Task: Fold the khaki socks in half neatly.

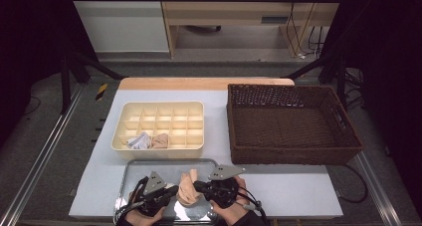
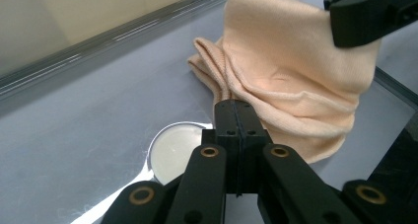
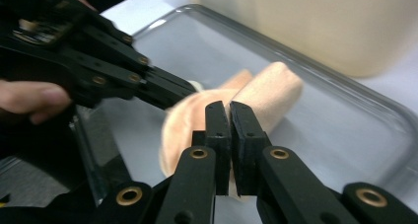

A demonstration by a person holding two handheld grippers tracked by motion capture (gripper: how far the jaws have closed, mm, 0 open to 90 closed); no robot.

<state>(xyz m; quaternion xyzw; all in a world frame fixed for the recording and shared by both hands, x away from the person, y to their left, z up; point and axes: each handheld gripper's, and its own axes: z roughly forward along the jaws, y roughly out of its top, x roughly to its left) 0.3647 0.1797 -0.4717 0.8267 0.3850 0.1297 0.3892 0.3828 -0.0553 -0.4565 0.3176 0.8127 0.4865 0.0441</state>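
A peach sock hangs bunched over the metal tray at the table's near edge, held between both grippers. My left gripper is shut on a folded edge of the sock, its jaws pressed together on the fabric. From the other side, my right gripper pinches the same sock, its jaws all but together with cloth between them. In the left gripper view the right gripper's black jaw grips the sock's top corner.
A cream divided organiser stands beyond the tray, with a white-grey sock and a peach sock in its front compartments. A brown wicker basket sits to the right. The tray's raised rim surrounds the grippers.
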